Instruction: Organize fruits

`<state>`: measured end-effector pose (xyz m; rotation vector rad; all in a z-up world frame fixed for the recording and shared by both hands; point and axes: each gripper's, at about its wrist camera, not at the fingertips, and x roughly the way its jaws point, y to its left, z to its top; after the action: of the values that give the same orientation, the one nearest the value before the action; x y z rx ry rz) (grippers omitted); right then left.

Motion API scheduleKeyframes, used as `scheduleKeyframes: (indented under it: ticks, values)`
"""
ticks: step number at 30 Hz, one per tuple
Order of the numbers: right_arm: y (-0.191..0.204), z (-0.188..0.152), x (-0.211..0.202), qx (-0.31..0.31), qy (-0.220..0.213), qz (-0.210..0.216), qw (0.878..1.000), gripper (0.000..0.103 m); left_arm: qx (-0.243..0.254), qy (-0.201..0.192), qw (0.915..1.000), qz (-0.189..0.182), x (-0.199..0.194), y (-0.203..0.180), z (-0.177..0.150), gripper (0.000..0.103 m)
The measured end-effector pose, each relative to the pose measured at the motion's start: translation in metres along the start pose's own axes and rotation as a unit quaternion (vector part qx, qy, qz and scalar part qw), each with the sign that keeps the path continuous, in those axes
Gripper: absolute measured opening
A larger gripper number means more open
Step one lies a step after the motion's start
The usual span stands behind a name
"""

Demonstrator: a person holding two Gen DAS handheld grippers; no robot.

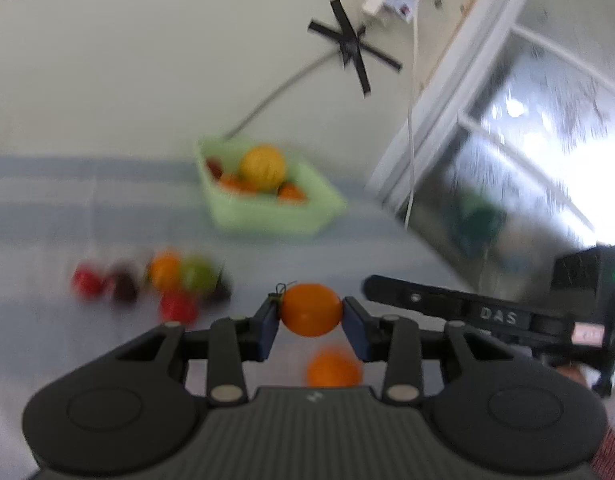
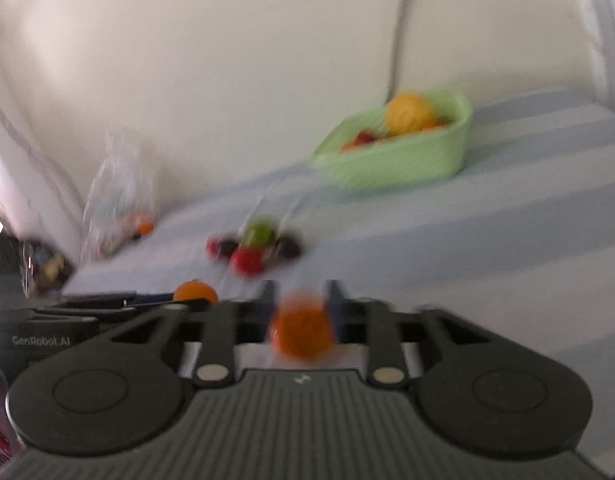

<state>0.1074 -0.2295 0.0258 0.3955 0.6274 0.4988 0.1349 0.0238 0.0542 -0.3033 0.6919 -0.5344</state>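
Observation:
My left gripper [image 1: 311, 314] is shut on a small orange fruit [image 1: 309, 304], gripped between its blue pads above the striped cloth. That fruit [image 2: 195, 292] also shows at the left of the right wrist view. A second orange fruit [image 1: 333, 368] lies blurred below it. My right gripper [image 2: 301, 292] has that fruit [image 2: 301, 332] low in the gap behind its fingertips. It is smeared, and I cannot tell whether the pads touch it. The right gripper's dark finger [image 1: 371, 284] reaches in from the right. A pale green basket [image 1: 267, 216] holds a big yellow fruit [image 1: 263, 166] and several small ones.
A cluster of loose red, dark, orange and green fruits [image 1: 167, 284] lies on the cloth left of the grippers. A clear plastic bag [image 2: 115, 200] stands by the wall. A white cable [image 1: 411, 120] hangs beside a window [image 1: 527, 140] at the right.

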Motion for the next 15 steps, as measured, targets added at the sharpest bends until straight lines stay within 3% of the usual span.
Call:
scheduleKeyframes:
  ticks: [5, 7, 9, 11, 13, 15]
  values:
    - [-0.015, 0.042, 0.007, -0.008, -0.044, -0.045, 0.998, 0.024, -0.025, -0.004, 0.9996, 0.015, 0.048, 0.009, 0.05, 0.035]
    - [-0.017, 0.037, 0.006, -0.009, -0.039, -0.024, 0.999, 0.024, -0.029, -0.007, 0.9995, -0.008, 0.05, 0.012, 0.052, 0.035]
    - [-0.009, 0.018, 0.001, -0.033, -0.028, -0.015, 0.999, 0.027, -0.013, -0.013, 0.9998, -0.003, 0.048, 0.011, 0.049, 0.035]
    - [0.005, -0.01, -0.008, -0.075, -0.023, 0.002, 0.997, 0.051, 0.002, -0.009, 0.9999, 0.003, 0.05, 0.013, 0.048, 0.035]
    - [0.016, -0.03, -0.01, -0.116, -0.018, 0.004, 0.993, 0.066, 0.006, 0.001, 0.9999, 0.01, 0.057, 0.017, 0.051, 0.035]
    - [0.029, -0.046, -0.003, -0.153, 0.004, -0.006, 0.988, 0.067, 0.0, 0.008, 0.9998, 0.016, 0.061, 0.02, 0.053, 0.035]
